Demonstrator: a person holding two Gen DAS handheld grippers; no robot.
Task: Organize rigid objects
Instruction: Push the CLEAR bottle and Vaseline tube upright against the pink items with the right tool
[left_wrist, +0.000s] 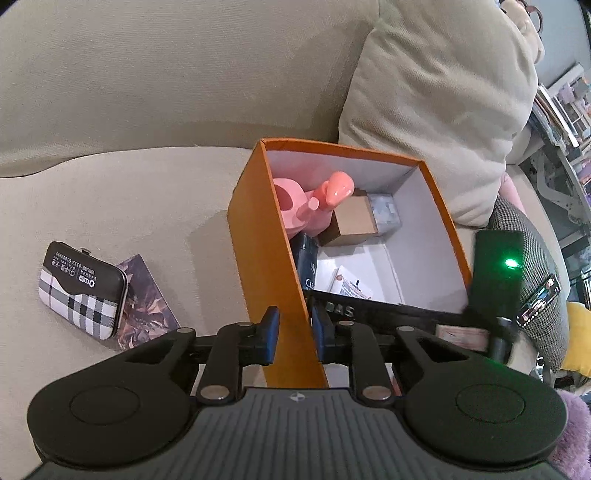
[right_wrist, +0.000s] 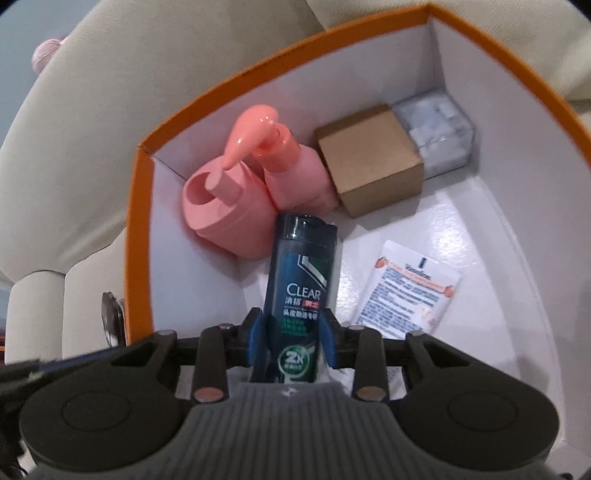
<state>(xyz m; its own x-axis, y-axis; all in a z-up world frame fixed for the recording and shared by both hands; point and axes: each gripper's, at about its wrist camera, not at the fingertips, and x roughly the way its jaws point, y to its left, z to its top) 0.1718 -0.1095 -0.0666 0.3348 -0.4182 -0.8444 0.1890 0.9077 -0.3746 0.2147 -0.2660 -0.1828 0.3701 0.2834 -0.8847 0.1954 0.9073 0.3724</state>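
Resting on a beige sofa seat (left_wrist: 129, 192): everything here, no tabletop in either view.

Nearest in the left wrist view, left tool (left_wrist: 293, 332) clamped shut on the near side wall of the orange box (left_wrist: 258, 229), one blue pad outside, the other inside, pointing steeply down. Just to its left on the seat, a plaid case (left_wrist: 83, 288) with a black flap, lying partly on a dark printed booklet (left_wrist: 147, 306). At the lower right edge, a bit of purple fluff (left_wrist: 569, 443). Further right, a houndstooth cushion (left_wrist: 532, 288), and in front of it a black unit with a green light (left_wrist: 498, 266) at the box's right rim. Behind the box, leaning on the sofa back, a large beige cushion (left_wrist: 436, 110). Far right, crowded shelves (left_wrist: 561, 107).

Inside the box, seen from the right wrist: right tool (right_wrist: 293, 332) angled steeply down, its blue pads flanking the lower part of a dark CLEAR shampoo bottle (right_wrist: 299, 273), which stands nearly upright by the left wall. Pressing or merely beside it, impossible to tell. To the right on the white floor, lying flat, a printed sachet (right_wrist: 410, 291). Beyond the bottle, along the far wall from left to right: a pink round container (right_wrist: 225, 210), a pink pump bottle (right_wrist: 291, 177) touching it, a brown carton (right_wrist: 369, 158), then a clear cube box (right_wrist: 436, 136) in the far right corner.
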